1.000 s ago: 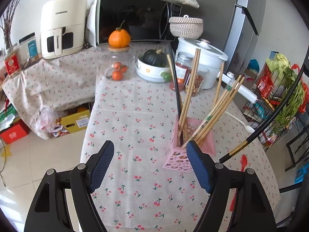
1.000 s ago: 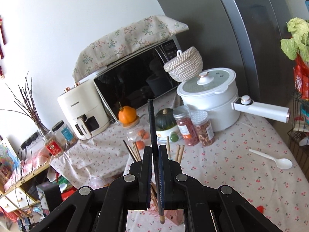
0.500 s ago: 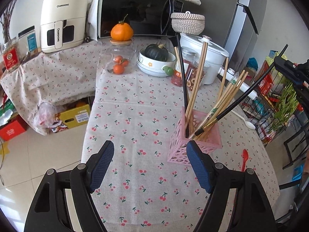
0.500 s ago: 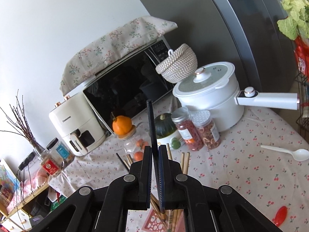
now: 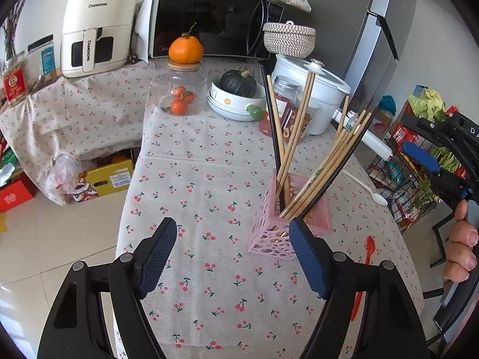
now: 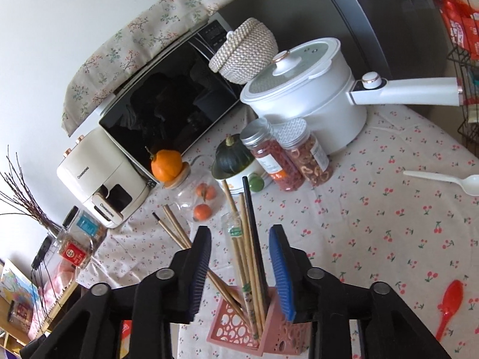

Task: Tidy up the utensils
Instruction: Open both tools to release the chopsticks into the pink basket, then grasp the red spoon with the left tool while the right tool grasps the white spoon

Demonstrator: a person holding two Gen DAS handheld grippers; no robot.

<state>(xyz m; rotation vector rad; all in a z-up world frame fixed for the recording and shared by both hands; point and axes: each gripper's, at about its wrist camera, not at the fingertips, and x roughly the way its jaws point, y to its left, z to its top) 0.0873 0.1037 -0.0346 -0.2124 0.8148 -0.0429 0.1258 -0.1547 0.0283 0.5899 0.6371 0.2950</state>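
A pink perforated holder (image 5: 271, 233) (image 6: 236, 332) stands on the cherry-print table (image 5: 209, 197) and holds several wooden chopsticks (image 5: 295, 137) and two black ones (image 5: 272, 125) (image 6: 253, 227). My left gripper (image 5: 232, 255) is open and empty, just in front of the holder. My right gripper (image 6: 239, 272) is open and empty, straddling the tops of the chopsticks above the holder; it also shows at the right of the left wrist view (image 5: 425, 155). A red spoon (image 5: 363, 272) (image 6: 447, 305) and a white spoon (image 5: 366, 187) (image 6: 443, 178) lie on the table right of the holder.
At the back stand a white pot (image 6: 302, 101), two snack jars (image 6: 287, 155), a bowl with a dark squash (image 5: 238, 89), a glass jar with an orange on its lid (image 5: 185, 56), a microwave (image 5: 209, 18) and an air fryer (image 5: 95, 27). A wire rack (image 5: 419, 161) stands to the right.
My right gripper has opened and let go of the black chopstick, which now stands in the holder. The left gripper has moved closer to the holder.
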